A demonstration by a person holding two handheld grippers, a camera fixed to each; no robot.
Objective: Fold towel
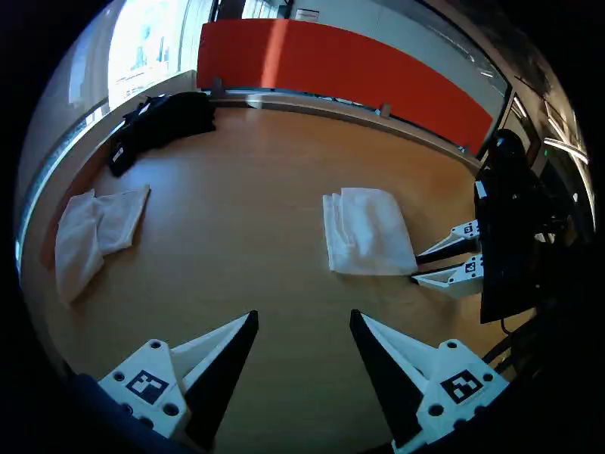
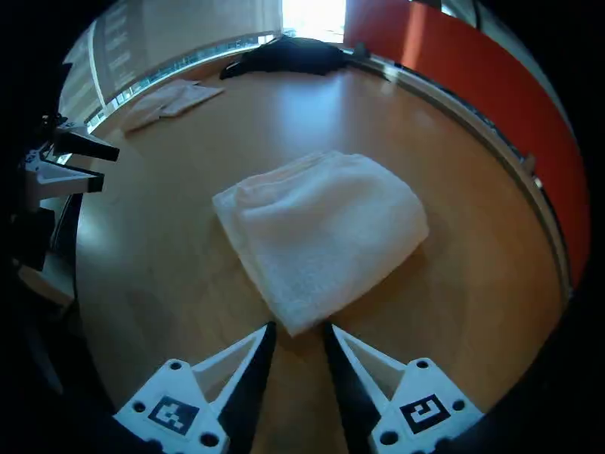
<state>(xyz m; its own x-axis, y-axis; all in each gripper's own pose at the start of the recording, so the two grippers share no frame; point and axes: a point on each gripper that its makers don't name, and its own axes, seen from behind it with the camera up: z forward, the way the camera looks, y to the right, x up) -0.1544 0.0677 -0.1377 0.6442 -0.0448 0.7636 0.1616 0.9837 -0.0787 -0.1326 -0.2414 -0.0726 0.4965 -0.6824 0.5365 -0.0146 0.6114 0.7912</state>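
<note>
Right gripper view puts the folded towel [image 2: 325,227] just ahead of your right gripper [image 2: 299,327], with its near corner at the tips. The fingers stand a little apart and pinch nothing. Your left gripper [image 1: 302,314] is spread wide, and the towel lies ahead and to its right, well apart. If you close the right one now, I think it may catch only the top layer and the fold opens. Pushing forward may slide the towel on the smooth table [image 1: 242,197].
</note>
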